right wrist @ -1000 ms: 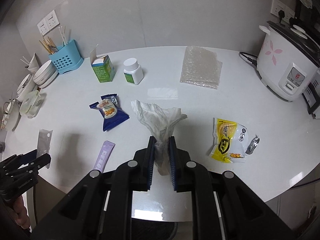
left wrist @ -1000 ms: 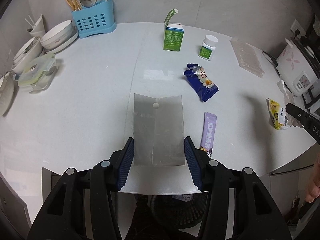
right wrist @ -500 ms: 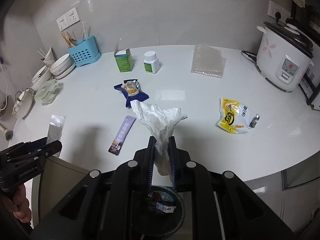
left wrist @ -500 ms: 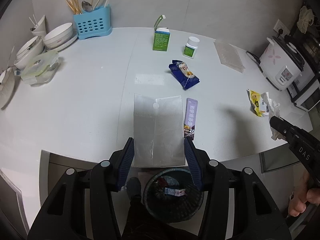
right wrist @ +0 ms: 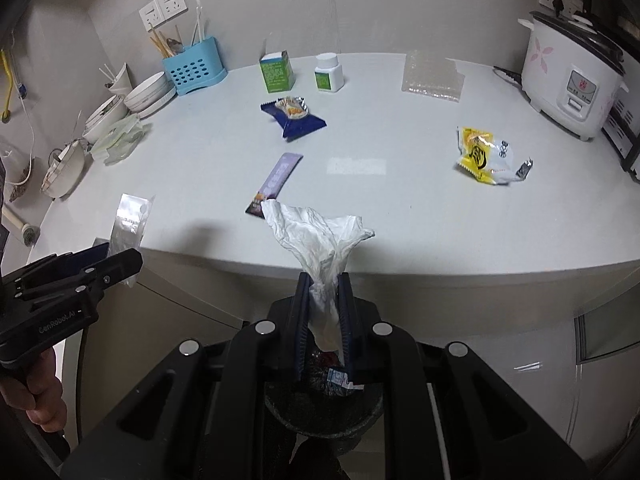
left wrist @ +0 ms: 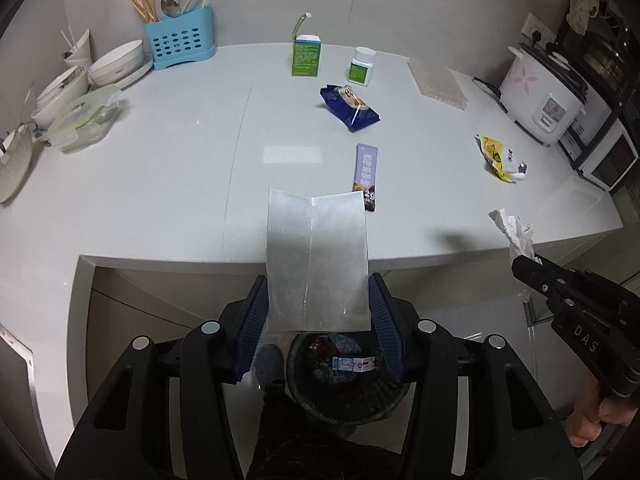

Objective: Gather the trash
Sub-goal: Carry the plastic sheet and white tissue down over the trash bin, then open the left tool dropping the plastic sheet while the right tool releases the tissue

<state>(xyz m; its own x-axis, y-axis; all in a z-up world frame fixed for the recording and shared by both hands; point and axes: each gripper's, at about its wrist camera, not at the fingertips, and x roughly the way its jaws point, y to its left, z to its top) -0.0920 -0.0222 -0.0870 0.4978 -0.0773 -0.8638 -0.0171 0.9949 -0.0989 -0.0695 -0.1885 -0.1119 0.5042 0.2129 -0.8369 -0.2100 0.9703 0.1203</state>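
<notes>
L gripper (left wrist: 318,320) jaws grip clear bag (left wrist: 317,260) | R gripper (right wrist: 323,320) jaws pinch tissue (right wrist: 320,240) | both above bin (left wrist: 348,396)

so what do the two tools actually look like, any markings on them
Both are black plastic handheld tools with two broad arms, silver round screws at the joints and ribbed dark blue pads on the fingers. The left tool carries pale "CenRobot.AI" lettering on its side, seen from the right wrist view. The right tool has "DAS" printed on its side. No cables show. A bare hand grips each handle.
</notes>
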